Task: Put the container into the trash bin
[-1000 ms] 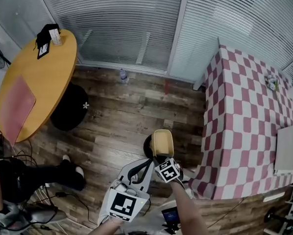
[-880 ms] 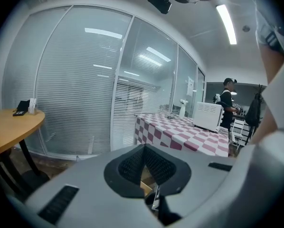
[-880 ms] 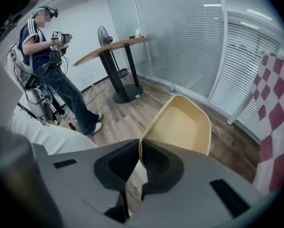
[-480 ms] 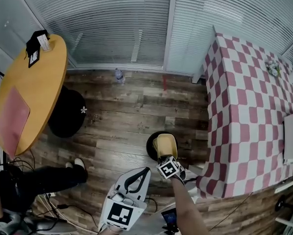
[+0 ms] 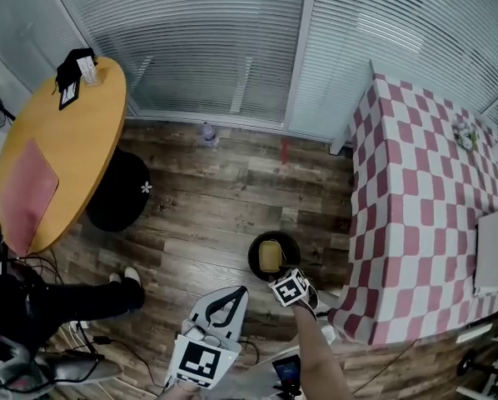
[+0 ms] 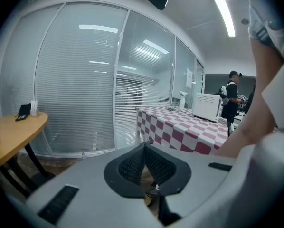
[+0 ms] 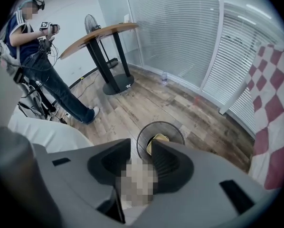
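Note:
The yellow container [image 5: 270,256] lies inside the round black trash bin [image 5: 254,261] on the wooden floor. My right gripper [image 5: 284,278] hangs just above the bin's near rim and points steeply down. Its jaws are opening and nothing is between them. In the right gripper view the container [image 7: 157,140] shows in the bin [image 7: 143,134] beyond the right gripper [image 7: 141,144]. My left gripper [image 5: 243,291] is lower left of the bin, shut and empty. In the left gripper view the tips of the left gripper [image 6: 144,147] meet.
A round wooden table [image 5: 66,140] on a black base [image 5: 120,192] stands at the left. A red-checked table [image 5: 424,207] is at the right, close to the bin. A person's legs [image 5: 66,298] are at lower left. A small bottle [image 5: 208,132] stands by the blinds.
The container was held over the bin in my right gripper. Now the jaws have parted and the container lies in the bin. Both grippers have sunk a little.

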Action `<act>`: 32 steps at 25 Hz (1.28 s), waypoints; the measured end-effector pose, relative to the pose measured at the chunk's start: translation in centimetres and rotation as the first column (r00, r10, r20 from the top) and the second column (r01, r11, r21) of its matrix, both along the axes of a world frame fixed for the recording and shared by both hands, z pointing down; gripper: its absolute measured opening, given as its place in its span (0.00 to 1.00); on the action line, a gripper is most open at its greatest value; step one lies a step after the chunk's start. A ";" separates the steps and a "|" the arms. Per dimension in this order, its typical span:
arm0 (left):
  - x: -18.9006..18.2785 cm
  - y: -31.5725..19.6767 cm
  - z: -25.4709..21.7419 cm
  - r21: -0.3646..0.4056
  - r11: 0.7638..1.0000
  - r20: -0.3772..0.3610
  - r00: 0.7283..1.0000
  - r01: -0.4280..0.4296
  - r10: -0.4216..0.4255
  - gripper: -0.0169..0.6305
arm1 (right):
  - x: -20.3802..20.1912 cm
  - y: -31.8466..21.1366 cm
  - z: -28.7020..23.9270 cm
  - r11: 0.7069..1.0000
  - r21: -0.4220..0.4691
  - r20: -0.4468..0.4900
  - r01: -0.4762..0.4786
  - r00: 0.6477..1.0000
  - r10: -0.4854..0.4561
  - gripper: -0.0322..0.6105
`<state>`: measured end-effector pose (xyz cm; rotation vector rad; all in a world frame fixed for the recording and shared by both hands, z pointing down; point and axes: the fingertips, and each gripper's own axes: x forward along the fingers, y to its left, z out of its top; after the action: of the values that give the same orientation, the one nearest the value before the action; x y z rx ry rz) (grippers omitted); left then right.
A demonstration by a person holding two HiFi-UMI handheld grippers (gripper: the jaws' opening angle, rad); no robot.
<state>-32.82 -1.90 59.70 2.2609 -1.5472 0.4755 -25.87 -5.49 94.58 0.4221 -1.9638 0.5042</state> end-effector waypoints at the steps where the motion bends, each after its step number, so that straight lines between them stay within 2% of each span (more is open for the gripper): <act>1: -0.1 0.0 -0.3 0.003 1.000 0.007 1.000 0.007 -0.007 0.03 | 0.2 0.0 -0.8 1.000 0.005 0.003 0.004 1.000 -0.004 0.24; 5: 0.3 0.0 -1.5 -0.008 0.999 -0.001 0.999 0.052 -0.052 0.03 | 1.1 0.3 -3.4 0.998 0.026 0.002 0.057 0.998 -0.057 0.07; 7: 0.6 -0.2 -2.4 -0.003 0.998 0.005 0.998 0.070 -0.070 0.03 | 1.3 0.7 -4.8 0.994 0.028 0.005 0.101 0.995 -0.102 0.05; 12: 2.1 -0.5 -4.5 -0.008 0.990 -0.078 0.987 0.141 -0.141 0.03 | 2.3 1.2 -9.5 0.991 0.044 0.083 0.130 0.988 -0.133 0.04; 21: 5.9 -1.5 -8.2 0.040 0.978 -0.065 0.978 0.203 -0.200 0.03 | 3.9 1.1 -17.6 0.979 0.105 0.212 0.176 0.958 -0.195 0.04; 26: 7.5 -0.9 -8.5 0.029 0.974 -0.058 0.973 0.226 -0.224 0.03 | 3.7 0.9 -22.6 0.981 0.139 0.320 0.136 0.931 -0.175 0.04; 32: 8.3 -0.2 -8.7 0.034 0.970 -0.050 0.970 0.242 -0.240 0.03 | 3.3 0.1 -29.4 0.966 0.251 0.432 0.069 0.884 -0.176 0.04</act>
<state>-24.54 -2.09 50.96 2.0593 -1.7920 0.3247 -22.60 -5.36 65.19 0.3383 -2.4993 0.3099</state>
